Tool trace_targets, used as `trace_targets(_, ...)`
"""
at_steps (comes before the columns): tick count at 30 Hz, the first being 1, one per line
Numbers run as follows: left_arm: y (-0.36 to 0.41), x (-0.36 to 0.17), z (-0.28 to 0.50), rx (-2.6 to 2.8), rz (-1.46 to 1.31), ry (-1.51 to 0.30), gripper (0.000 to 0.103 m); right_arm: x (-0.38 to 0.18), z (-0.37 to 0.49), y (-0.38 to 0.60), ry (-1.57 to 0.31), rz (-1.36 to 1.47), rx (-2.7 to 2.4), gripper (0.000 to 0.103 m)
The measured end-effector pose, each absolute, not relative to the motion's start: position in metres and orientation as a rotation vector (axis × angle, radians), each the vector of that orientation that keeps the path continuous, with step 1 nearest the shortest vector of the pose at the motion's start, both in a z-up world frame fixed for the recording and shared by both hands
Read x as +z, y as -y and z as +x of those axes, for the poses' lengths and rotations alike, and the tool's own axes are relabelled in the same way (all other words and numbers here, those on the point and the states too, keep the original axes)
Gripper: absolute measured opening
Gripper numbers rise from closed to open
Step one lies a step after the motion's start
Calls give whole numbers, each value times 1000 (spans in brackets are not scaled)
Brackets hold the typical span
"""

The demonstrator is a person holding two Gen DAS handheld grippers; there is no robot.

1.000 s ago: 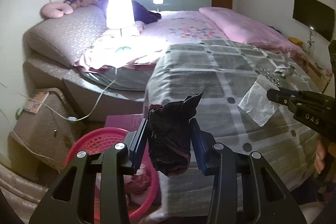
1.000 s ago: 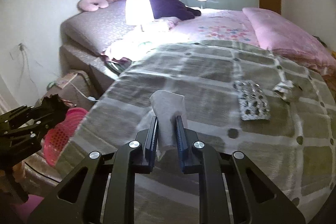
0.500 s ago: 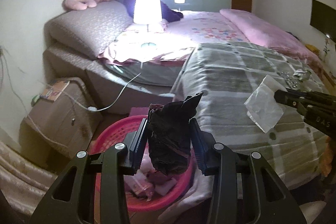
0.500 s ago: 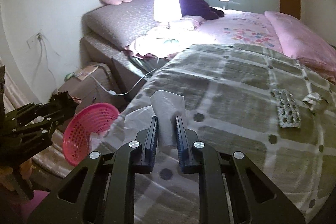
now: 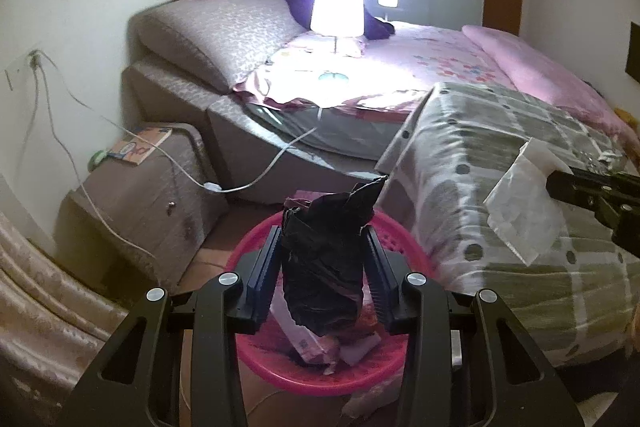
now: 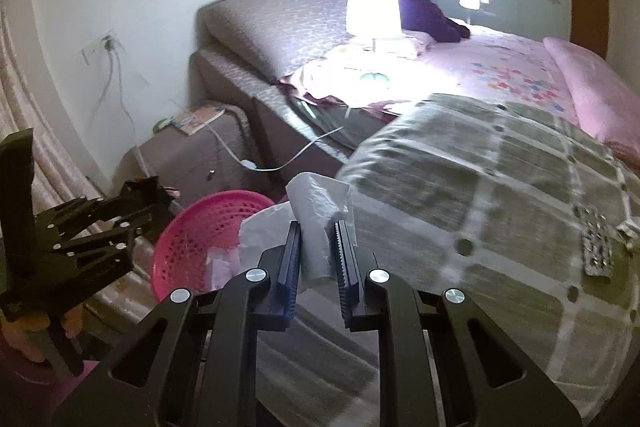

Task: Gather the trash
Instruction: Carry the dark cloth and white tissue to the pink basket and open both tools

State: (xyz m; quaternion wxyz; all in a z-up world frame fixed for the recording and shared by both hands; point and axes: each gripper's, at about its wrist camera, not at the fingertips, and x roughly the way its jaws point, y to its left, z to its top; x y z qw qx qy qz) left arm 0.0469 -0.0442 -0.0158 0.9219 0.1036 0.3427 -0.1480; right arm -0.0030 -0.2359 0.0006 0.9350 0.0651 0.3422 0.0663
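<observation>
Your left gripper (image 5: 322,267) is clamped on a crumpled black wrapper (image 5: 326,263), held right above the pink basket (image 5: 256,359), which sits on the floor against the bed's side and already has scraps in it. Your right gripper (image 6: 316,259) pinches a white tissue (image 6: 318,215) between narrow jaws, just to the bed side of the basket, over the edge of the grey checked blanket (image 6: 480,195). Farther from the basket, a blister pack (image 6: 598,247) lies on that blanket.

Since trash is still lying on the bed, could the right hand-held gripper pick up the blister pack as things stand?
Probably not yet: the right hand-held gripper is shut on white tissue; the blister pack lies unobstructed.
</observation>
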Motion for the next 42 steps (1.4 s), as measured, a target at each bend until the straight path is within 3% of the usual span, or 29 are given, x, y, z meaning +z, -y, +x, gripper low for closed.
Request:
trace_targets(25,27,-49,71,-249,217,-796,43,-34,48,166,-840,102,276,18)
trace_targets(27,27,-49,71,-236,223,-790,53,-37,49,166,-852,109,277,21)
trace_targets(30,25,-47,69,-217,225,-778,63,-38,49,167,-853,118,274,33)
trace_targets(42,24,-42,67,-212,214,-755,76,-38,39,182,-830,157,239,51)
